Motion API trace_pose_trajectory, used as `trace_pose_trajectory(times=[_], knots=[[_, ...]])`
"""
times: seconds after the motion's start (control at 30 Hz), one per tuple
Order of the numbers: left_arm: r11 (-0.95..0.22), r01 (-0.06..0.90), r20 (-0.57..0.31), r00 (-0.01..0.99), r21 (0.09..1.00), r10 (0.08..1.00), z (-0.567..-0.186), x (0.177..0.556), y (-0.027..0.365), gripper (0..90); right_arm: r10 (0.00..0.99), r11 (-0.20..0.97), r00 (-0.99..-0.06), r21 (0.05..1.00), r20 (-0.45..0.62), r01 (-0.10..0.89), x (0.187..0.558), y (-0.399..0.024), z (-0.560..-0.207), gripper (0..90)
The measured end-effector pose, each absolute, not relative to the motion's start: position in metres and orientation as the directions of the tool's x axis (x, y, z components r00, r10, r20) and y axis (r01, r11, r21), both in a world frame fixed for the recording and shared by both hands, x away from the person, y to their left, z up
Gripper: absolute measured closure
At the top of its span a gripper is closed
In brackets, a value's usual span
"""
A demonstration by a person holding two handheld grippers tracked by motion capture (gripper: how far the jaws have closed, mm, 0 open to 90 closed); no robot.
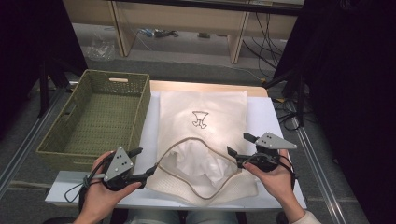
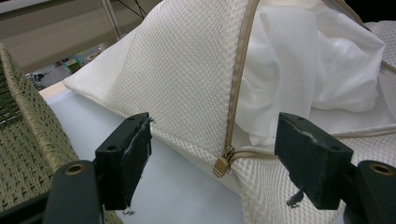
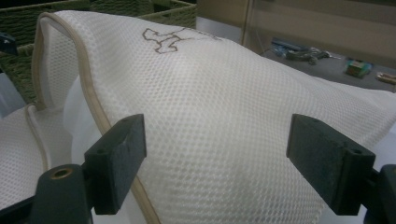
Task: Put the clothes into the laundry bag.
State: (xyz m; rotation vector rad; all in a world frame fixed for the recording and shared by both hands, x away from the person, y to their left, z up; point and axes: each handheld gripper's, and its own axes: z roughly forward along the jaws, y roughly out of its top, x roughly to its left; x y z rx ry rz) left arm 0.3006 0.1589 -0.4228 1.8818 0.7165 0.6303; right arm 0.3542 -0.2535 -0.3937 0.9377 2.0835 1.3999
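On my left, the woven green basket [image 1: 93, 119] sits along the table's left edge, its right wall just beside the mesh laundry bag [image 1: 205, 116]. My left gripper [image 1: 145, 162] rests near the front-left corner of the white table [image 1: 266, 116]; its jaws stand apart with the bag's tan zipper pull [image 2: 220, 166] between them, and the pads are not pressing on it. The bag lies down the middle of the table, from the far edge to the front edge, its zipper open in a loop and white cloth [image 1: 196, 161] showing inside, a small outline emblem [image 1: 200, 119] on its upper face. My right gripper [image 1: 239, 145] is at the bag's right side near the front edge, jaws spread wide over the mesh and holding nothing. Beyond the table I see grey floor, wooden furniture legs and loose cables; dark curtains close both sides.
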Motion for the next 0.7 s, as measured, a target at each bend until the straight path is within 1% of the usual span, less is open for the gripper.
trace_pose_trajectory(times=[0.07, 0.1, 0.17, 0.2, 0.23, 0.27, 0.3, 0.33, 0.37, 0.43, 0.47, 0.5, 0.53, 0.7], knots=[[-0.348, 0.193, 0.129, 0.683, 0.918, 0.719, -0.424, 0.3, 0.16, 28.2, 0.763, 0.26, -0.646, 0.924, -0.019, 0.279, 0.351, -0.257, -0.398, 21.4], [-0.346, 0.193, 0.128, 0.682, 0.918, 0.72, -0.425, 0.301, 0.16, 28.5, 0.774, 0.237, -0.633, 0.929, -0.004, 0.283, 0.349, -0.257, -0.401, 22.1], [-0.35, 0.19, 0.13, 0.687, 0.917, 0.715, -0.426, 0.301, 0.159, 28.5, 0.787, 0.228, -0.617, 0.935, -0.014, 0.27, 0.344, -0.26, -0.403, 22.0], [-0.348, 0.193, 0.127, 0.686, 0.917, 0.716, -0.427, 0.3, 0.158, 28.5, 0.794, 0.218, -0.608, 0.935, -0.002, 0.28, 0.341, -0.26, -0.404, 22.0], [-0.355, 0.192, 0.132, 0.69, 0.915, 0.712, -0.428, 0.301, 0.157, 28.2, 0.787, 0.21, -0.617, 0.935, 0.011, 0.285, 0.34, -0.26, -0.404, 22.0], [-0.362, 0.178, 0.145, 0.693, 0.915, 0.707, -0.428, 0.302, 0.156, 27.7, 0.793, 0.221, -0.609, 0.938, -0.013, 0.267, 0.339, -0.261, -0.405, 22.0], [-0.357, 0.2, 0.125, 0.695, 0.912, 0.709, -0.43, 0.302, 0.155, 27.7, 0.797, 0.211, -0.604, 0.94, -0.005, 0.27, 0.338, -0.261, -0.406, 22.0], [-0.361, 0.205, 0.125, 0.695, 0.91, 0.708, -0.431, 0.302, 0.155, 27.6, 0.799, 0.2, -0.601, 0.942, 0.001, 0.269, 0.337, -0.261, -0.407, 22.0], [-0.369, 0.195, 0.136, 0.698, 0.909, 0.703, -0.432, 0.304, 0.155, 27.4, 0.798, 0.223, -0.603, 0.938, -0.018, 0.267, 0.337, -0.263, -0.407, 22.0], [-0.368, 0.198, 0.131, 0.701, 0.909, 0.701, -0.433, 0.305, 0.155, 27.4, 0.801, 0.221, -0.599, 0.931, -0.004, 0.29, 0.335, -0.264, -0.409, 22.0], [-0.373, 0.197, 0.134, 0.705, 0.907, 0.697, -0.433, 0.306, 0.155, 27.4, 0.802, 0.227, -0.596, 0.937, -0.025, 0.266, 0.336, -0.265, -0.41, 22.1], [-0.357, 0.224, 0.107, 0.697, 0.907, 0.709, -0.434, 0.305, 0.154, 27.3, 0.803, 0.215, -0.596, 0.935, -0.006, 0.28, 0.334, -0.264, -0.41, 22.3], [-0.367, 0.2, 0.129, 0.702, 0.908, 0.701, -0.434, 0.307, 0.154, 27.2, 0.8, 0.225, -0.6, 0.938, -0.022, 0.265, 0.335, -0.265, -0.41, 22.4], [-0.375, 0.206, 0.128, 0.707, 0.904, 0.696, -0.435, 0.309, 0.154, 27.8, 0.804, 0.237, -0.594, 0.929, -0.023, 0.285, 0.332, -0.264, -0.411, 22.5]])
